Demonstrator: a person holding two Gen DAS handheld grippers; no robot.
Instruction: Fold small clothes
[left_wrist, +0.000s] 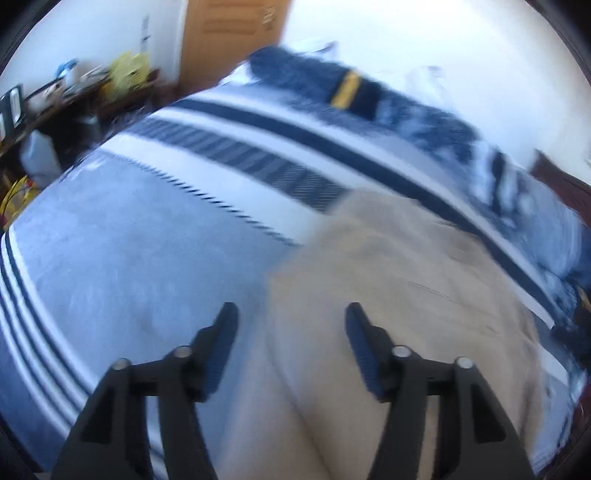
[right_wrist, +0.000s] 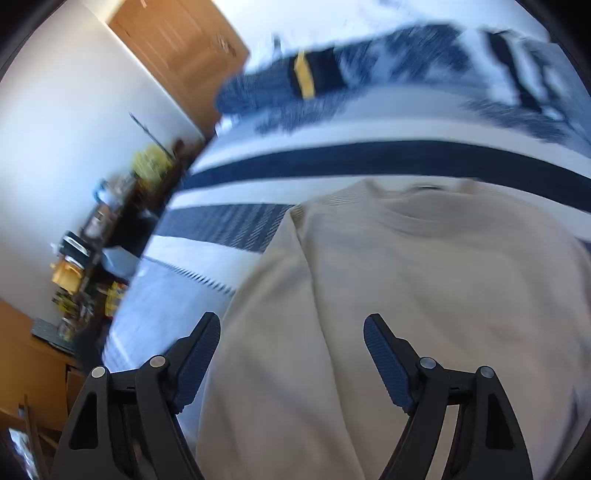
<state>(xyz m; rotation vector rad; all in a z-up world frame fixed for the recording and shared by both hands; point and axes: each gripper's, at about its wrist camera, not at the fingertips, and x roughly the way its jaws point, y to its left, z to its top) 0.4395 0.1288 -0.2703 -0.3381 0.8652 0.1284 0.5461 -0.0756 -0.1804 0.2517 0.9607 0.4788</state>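
A beige top (left_wrist: 388, 288) lies spread flat on the striped bed cover (left_wrist: 122, 258). In the right wrist view the beige top (right_wrist: 424, 280) fills the middle, its neckline at the far edge. My left gripper (left_wrist: 291, 314) is open and empty, above the garment's left edge. My right gripper (right_wrist: 291, 325) is open and empty, above the garment's left part. Both views are blurred by motion.
A pile of dark blue clothes with a yellow band (left_wrist: 343, 88) lies at the far side of the bed (right_wrist: 310, 77). A cluttered dark table (left_wrist: 66, 92) stands along the left wall. A wooden door (right_wrist: 184, 48) is behind it.
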